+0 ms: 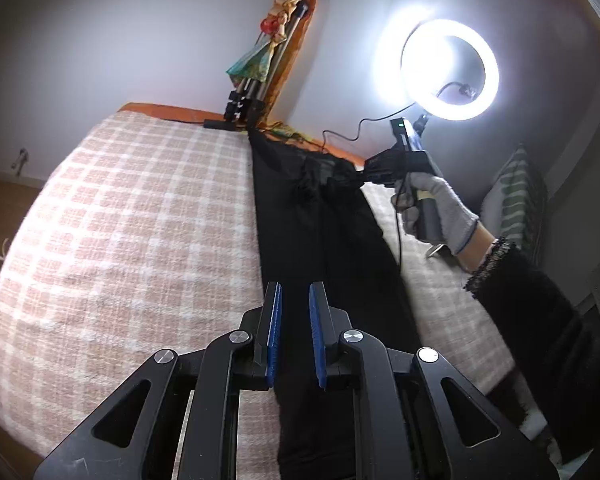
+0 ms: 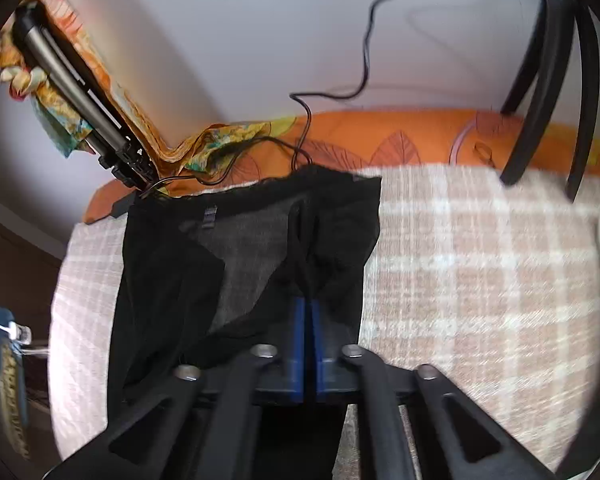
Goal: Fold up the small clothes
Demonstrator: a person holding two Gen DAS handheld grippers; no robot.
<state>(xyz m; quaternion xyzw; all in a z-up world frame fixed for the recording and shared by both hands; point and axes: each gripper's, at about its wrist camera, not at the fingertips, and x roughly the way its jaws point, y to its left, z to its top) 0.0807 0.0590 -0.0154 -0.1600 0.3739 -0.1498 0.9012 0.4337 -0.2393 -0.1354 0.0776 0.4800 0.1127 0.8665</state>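
A long black sheer garment point(image 1: 320, 240) lies stretched along a checked pink-and-white blanket point(image 1: 132, 232). My left gripper point(image 1: 294, 292) hovers over the garment's near part, its blue-padded jaws apart and empty. My right gripper point(image 1: 360, 176) is at the garment's far end, pinching and lifting bunched black fabric. In the right wrist view the right gripper point(image 2: 307, 304) has its blue pads together on the black garment point(image 2: 204, 272), whose lacy waistband lies toward the wall.
A lit ring light point(image 1: 450, 70) stands at the far right. A folded tripod point(image 1: 244, 92) wrapped in colourful cloth leans on the wall. A black cable point(image 2: 332, 92) trails over an orange leaf-print sheet point(image 2: 400, 136). A green striped pillow point(image 1: 516, 200) sits at right.
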